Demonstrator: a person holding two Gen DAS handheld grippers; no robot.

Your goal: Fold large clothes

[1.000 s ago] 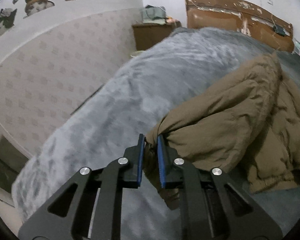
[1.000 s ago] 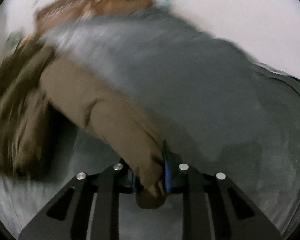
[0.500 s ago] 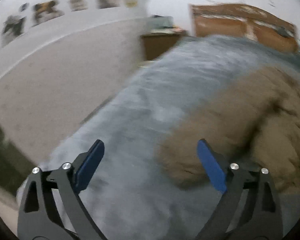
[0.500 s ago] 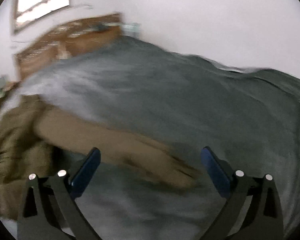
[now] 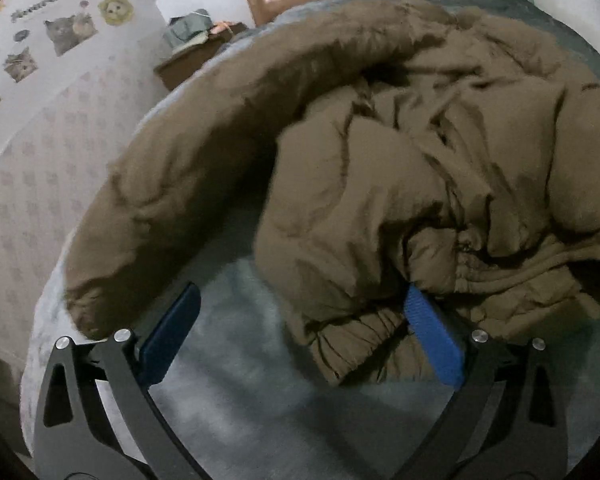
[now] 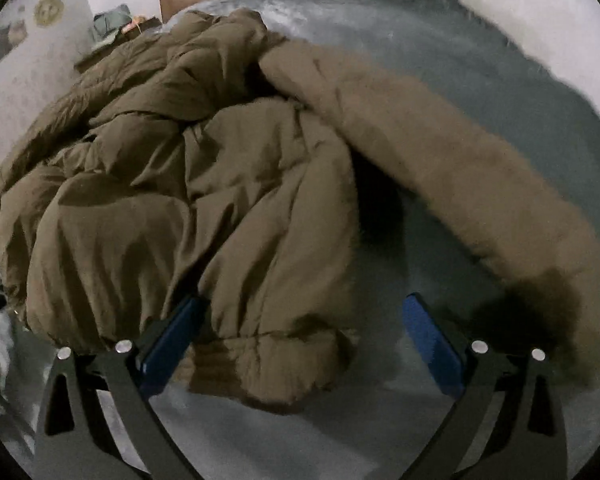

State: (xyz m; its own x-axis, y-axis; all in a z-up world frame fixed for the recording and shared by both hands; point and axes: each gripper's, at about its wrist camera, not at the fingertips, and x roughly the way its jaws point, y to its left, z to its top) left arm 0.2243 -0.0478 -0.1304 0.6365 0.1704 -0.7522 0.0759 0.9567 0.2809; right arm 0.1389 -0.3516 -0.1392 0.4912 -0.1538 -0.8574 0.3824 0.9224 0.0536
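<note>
Gaping (both tools (image 5: 300, 316) (image 6: 302, 318)): one coat (image 5: 440, 160).

Both my wrist views are dim and grainy, with soft motion blur. Deep shadow pools under the brown coat (image 6: 204, 184) on the grey blanket (image 5: 236, 364). The fisheye bends everything near the black rounded edges.

Jacket (image 5: 440, 152): brown, puffy, crumpled in a heap.
Sleeves: spread out left and right.
Hem: elastic, gathered, near edge.
</note>
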